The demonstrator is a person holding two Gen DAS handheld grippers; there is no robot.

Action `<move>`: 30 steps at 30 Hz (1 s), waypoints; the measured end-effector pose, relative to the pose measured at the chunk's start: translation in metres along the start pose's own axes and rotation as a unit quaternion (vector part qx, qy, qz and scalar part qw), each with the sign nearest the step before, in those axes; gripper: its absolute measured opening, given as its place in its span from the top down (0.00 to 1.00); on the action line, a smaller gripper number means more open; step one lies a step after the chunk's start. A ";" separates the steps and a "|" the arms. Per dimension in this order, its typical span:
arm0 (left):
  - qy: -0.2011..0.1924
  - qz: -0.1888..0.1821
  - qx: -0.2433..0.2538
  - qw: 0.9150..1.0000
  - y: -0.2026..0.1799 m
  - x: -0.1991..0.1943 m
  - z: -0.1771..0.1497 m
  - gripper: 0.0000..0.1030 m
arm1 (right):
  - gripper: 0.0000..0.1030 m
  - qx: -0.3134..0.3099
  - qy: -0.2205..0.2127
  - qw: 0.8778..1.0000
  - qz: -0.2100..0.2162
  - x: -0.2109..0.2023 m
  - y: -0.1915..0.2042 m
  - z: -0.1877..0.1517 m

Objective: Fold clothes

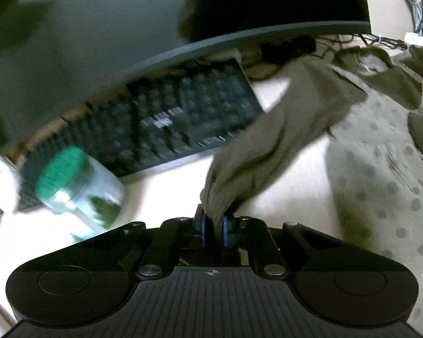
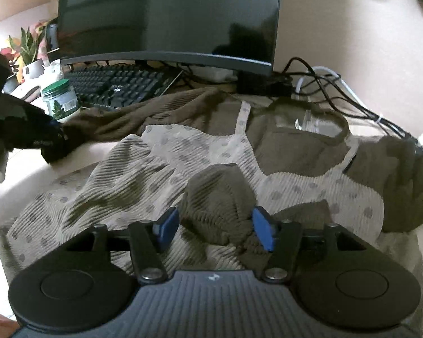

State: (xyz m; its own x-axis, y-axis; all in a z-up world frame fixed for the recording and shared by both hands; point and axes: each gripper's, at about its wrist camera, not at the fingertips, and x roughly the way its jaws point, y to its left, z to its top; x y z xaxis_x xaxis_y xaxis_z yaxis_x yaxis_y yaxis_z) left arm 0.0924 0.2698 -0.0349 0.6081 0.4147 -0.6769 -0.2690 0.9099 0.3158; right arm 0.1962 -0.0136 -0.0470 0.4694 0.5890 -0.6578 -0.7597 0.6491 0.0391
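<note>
Below the monitor (image 2: 166,17), the garment (image 2: 211,152) lies spread on the desk: ribbed olive-brown knit with a pale dotted camisole-style front and thin straps. One olive sleeve (image 1: 282,140) stretches toward the keyboard (image 1: 183,118), its cuff pinched in the left gripper (image 1: 214,228). Right gripper (image 2: 215,225) stands spread around the other bunched cuff.

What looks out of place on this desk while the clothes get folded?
The olive sleeve pinched by the left gripper lies across a corner of the keyboard, close to a green-lidded jar. The garment's collar end sits against loose cables.
</note>
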 end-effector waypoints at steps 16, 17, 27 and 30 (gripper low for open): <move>-0.046 -0.397 -0.211 0.892 0.041 -0.056 0.083 0.78 | 0.40 0.030 -0.017 0.999 -0.006 -0.034 0.025 -0.010; -0.030 -0.426 -0.219 0.877 0.026 -0.052 0.084 0.68 | 0.40 0.032 -0.017 0.999 -0.017 -0.037 0.019 -0.009; 0.004 -0.365 -0.212 0.907 0.010 -0.059 0.058 0.06 | 0.30 0.096 -0.012 0.995 -0.021 -0.044 -0.006 0.004; 0.025 -0.327 -0.225 0.918 0.012 -0.053 0.051 0.05 | 0.30 0.099 -0.006 0.995 -0.026 -0.032 -0.005 0.014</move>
State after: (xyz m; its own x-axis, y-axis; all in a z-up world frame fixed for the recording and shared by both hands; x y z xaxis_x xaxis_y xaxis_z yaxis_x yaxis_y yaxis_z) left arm 0.0950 0.2583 0.0382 0.7178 -0.2311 -0.6568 -0.1463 0.8722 -0.4667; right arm 0.1915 -0.0292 -0.0150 0.5125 0.5573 -0.6533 -0.6312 0.7603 0.1535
